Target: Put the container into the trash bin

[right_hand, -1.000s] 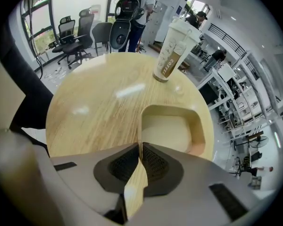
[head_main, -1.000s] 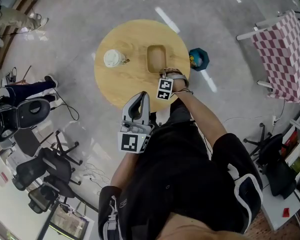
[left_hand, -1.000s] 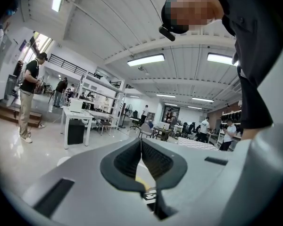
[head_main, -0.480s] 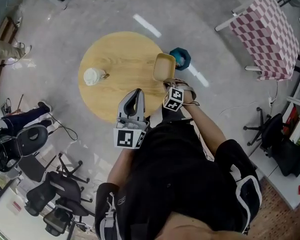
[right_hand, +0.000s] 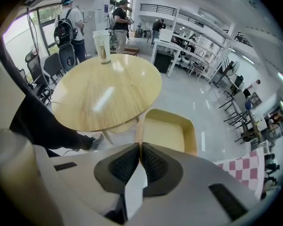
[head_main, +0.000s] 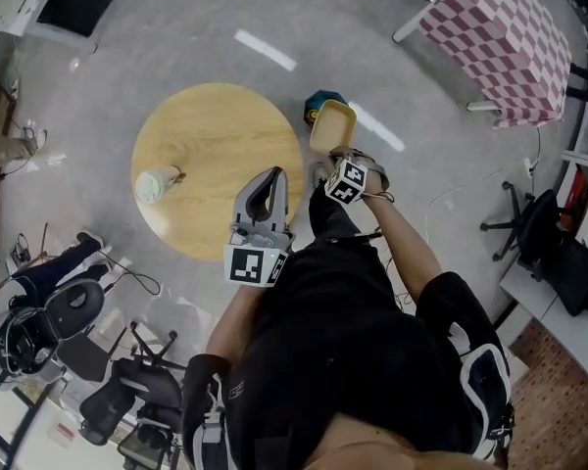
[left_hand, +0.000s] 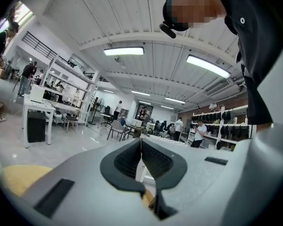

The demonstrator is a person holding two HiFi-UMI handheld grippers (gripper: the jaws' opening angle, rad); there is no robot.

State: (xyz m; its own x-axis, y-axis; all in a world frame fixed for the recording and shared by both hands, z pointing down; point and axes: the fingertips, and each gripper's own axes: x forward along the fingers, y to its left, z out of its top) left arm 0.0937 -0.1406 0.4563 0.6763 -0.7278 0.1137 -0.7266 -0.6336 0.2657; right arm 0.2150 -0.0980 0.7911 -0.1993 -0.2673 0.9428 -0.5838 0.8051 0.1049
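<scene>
The container is a shallow tan tray, held off the round wooden table and out past its right edge. My right gripper points steeply down and is shut on the tray's near rim. In the right gripper view the rim of the container runs between the pads of that gripper. The teal trash bin stands on the floor, mostly hidden under the tray. My left gripper hovers near the table's near edge, shut and empty.
A lidded drink cup stands on the table's left side. A table with a checkered cloth is at upper right. Office chairs crowd the lower left and another chair is at right. People stand in the background.
The right gripper carried the container off the tabletop to the right, over the trash bin. The left gripper shifted along with the body while staying shut.
</scene>
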